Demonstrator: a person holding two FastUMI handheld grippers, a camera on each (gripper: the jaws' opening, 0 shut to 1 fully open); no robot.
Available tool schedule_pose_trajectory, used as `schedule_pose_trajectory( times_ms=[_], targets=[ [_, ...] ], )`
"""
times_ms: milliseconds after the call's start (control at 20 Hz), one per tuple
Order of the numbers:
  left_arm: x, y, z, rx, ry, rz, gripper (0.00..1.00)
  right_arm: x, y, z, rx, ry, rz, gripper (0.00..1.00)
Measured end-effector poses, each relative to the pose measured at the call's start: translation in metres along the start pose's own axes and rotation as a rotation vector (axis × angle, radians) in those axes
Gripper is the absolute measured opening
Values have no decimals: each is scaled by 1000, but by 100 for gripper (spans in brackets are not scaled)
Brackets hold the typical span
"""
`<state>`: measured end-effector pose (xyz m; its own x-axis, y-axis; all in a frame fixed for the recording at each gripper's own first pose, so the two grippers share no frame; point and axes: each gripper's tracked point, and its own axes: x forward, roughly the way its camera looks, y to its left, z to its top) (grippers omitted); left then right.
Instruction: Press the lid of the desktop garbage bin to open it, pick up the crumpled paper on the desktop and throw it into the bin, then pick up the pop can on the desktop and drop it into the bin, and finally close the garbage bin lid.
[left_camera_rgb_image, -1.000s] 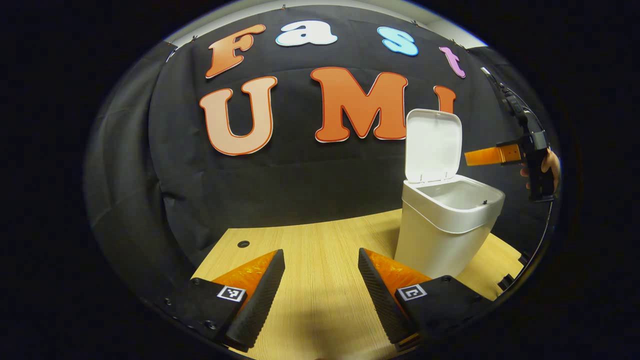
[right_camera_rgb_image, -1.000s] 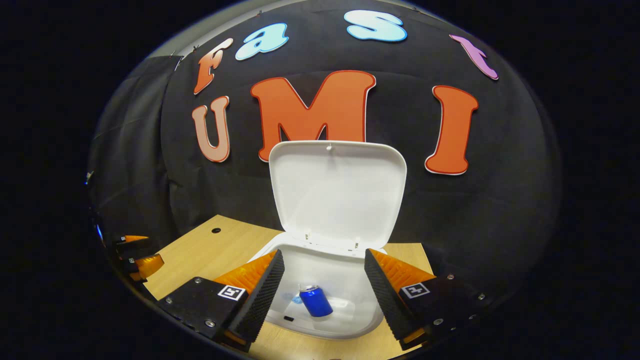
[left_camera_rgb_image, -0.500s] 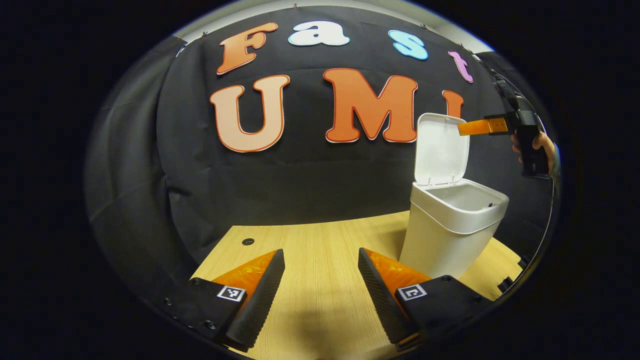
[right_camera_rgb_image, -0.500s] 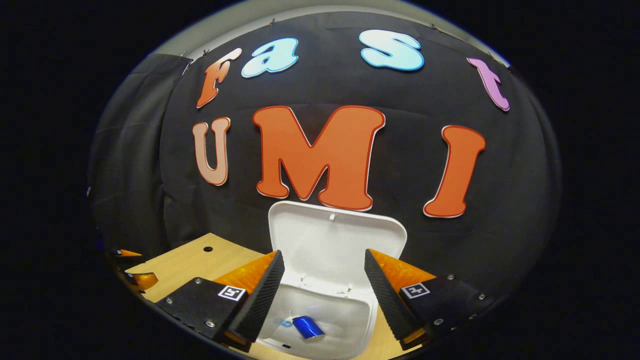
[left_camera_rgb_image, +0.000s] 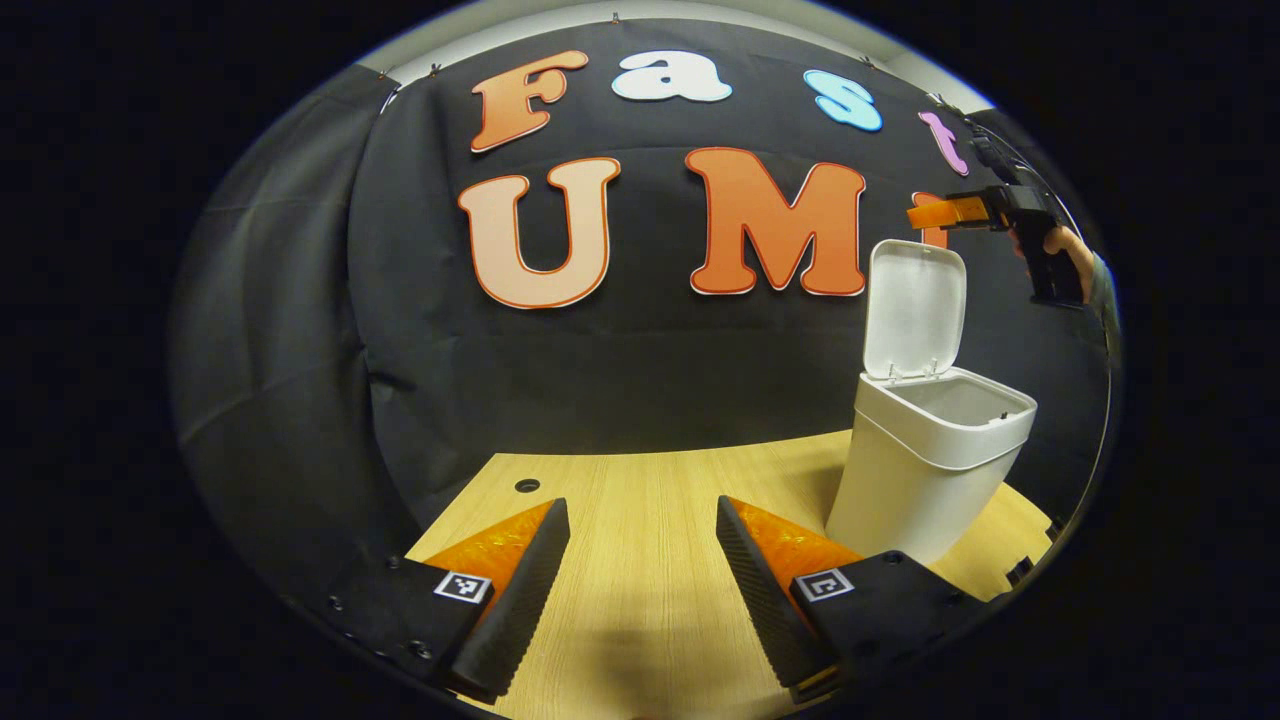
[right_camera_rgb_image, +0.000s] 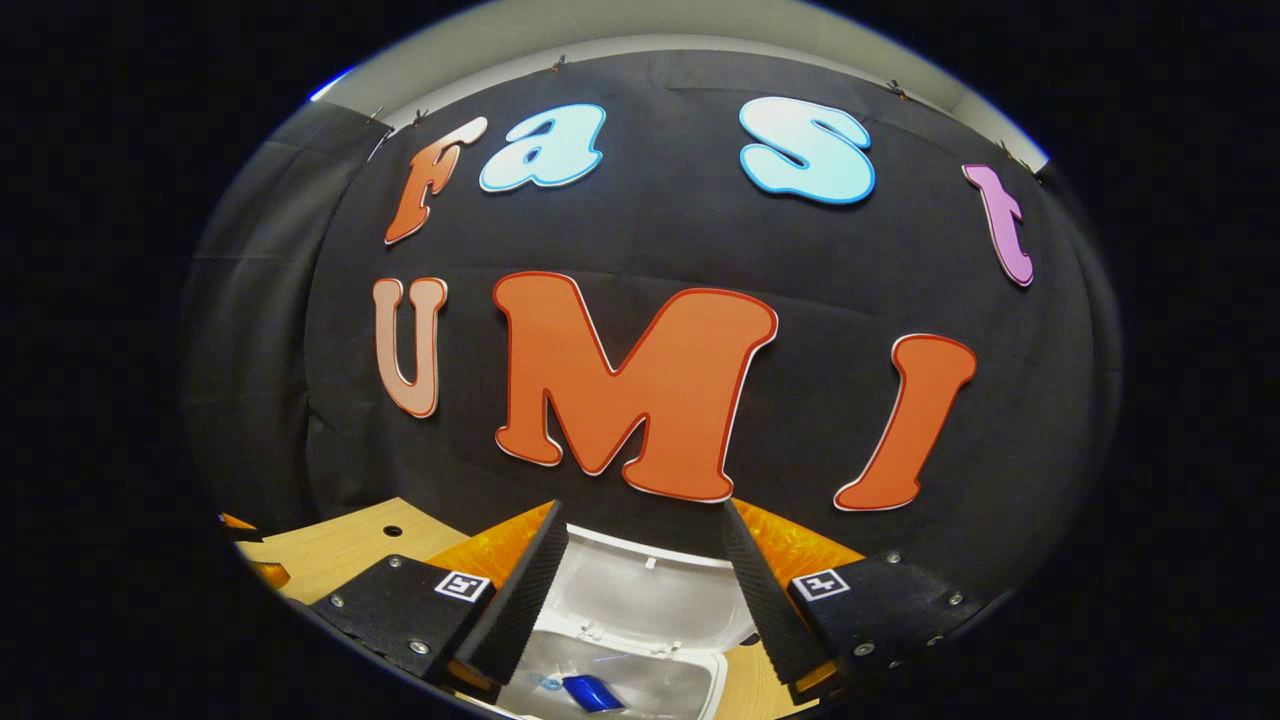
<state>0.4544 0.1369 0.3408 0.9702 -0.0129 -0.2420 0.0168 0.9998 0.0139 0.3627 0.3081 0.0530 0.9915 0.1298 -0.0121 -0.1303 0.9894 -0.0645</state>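
The garbage bin (left_camera_rgb_image: 930, 470) is seen standing upright on the wooden desktop (left_camera_rgb_image: 640, 560), toward its right rear part, close to the black cloth wall. Its lid (left_camera_rgb_image: 915, 308) is raised on the rear hinge and stands nearly vertical, its inner face turned toward the bin's front. Inside the bin, a blue pop can (right_camera_rgb_image: 590, 692) is seen lying on its side at the bottom, its long axis slanted across the floor of the bin; any writing on it is too small to be read. Beside the can something pale is glimpsed (what it is cannot be told).

The right gripper (left_camera_rgb_image: 915, 215) is held in a hand (left_camera_rgb_image: 1062, 245) above the lid's top edge and apart from it; in its own view its fingers are spread wide with nothing between them. The left gripper (left_camera_rgb_image: 640, 590) is held over the desktop to the left of the bin, jaws likewise spread. A small round hole (left_camera_rgb_image: 527, 486) is seen in the desktop, farther left of the bin.
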Motion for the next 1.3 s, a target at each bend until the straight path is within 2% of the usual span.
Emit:
schedule_pose_trajectory(
  times_ms=[200, 400, 550, 750, 950, 1300],
  targets=[
    [-4, 11, -1, -5, -2, 24, 92, 17, -5, 0, -1, 30, -16, 94],
    [-8, 16, -2, -4, -1, 38, 94, 32, -8, -13, 2, 68, -37, 89],
    [-11, 25, -7, -8, 12, 57, 94, 35, 1, -23, 45, 86, -17, 84],
    [-12, 24, -10, -6, 21, 54, 94, 31, 5, -26, 87, 89, -6, 75],
    [-12, 19, -11, 7, 24, 33, 92, 17, 10, -32, 149, 114, 14, 71],
    [-4, 10, -20, 20, 47, 2, 94, -12, 21, -70, 129, 213, 15, 71]
  ],
)
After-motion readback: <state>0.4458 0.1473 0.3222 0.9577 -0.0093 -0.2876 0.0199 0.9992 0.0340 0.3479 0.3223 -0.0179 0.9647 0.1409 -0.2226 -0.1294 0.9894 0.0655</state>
